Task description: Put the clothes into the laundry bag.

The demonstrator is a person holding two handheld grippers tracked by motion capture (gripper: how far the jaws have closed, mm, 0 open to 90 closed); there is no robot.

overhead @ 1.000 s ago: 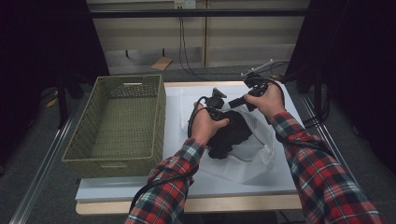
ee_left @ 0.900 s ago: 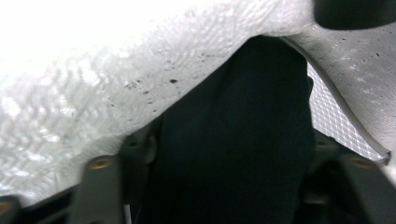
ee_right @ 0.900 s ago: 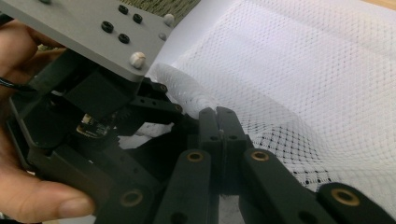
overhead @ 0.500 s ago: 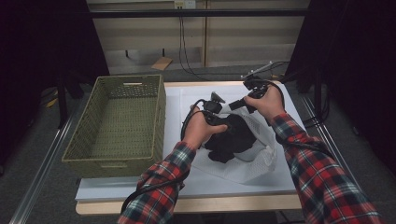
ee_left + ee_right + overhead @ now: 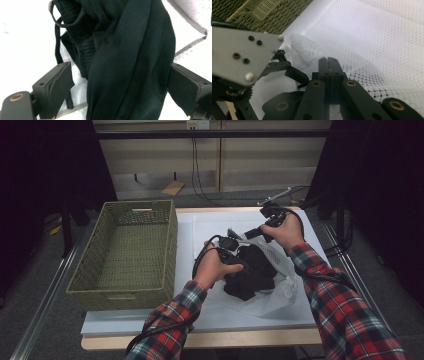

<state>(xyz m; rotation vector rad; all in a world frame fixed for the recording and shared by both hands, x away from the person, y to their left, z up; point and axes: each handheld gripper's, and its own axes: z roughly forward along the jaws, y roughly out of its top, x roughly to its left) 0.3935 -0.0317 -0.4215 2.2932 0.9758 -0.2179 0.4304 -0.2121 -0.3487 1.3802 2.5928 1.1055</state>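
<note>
1. The left gripper [image 5: 231,251] has its fingers [image 5: 53,88] spread wide. They have just been opening, and the black garment [image 5: 125,65] hangs between them; the pads stand off on either side and do not press on it.
2. In the left gripper view a ribbed edge of the garment and a thin black drawstring [image 5: 57,40] lie just beside the left-hand finger, over the white cloth below.
3. The right gripper [image 5: 254,233] has its fingers [image 5: 328,67] pressed tight together, pinching the edge of the white mesh laundry bag [image 5: 372,37] and lifting that edge off the bench.
4. In the high view the black garment [image 5: 252,272] lies bunched at the mouth of the mesh laundry bag [image 5: 282,290], on the white sheet covering the bench [image 5: 150,320], just right of the green wicker basket [image 5: 125,250].
5. The garment is a crumpled heap; its longer stretch runs roughly from the near edge of the bench away toward the right gripper, and the bag lies along the same line, open end at the far side.
</note>
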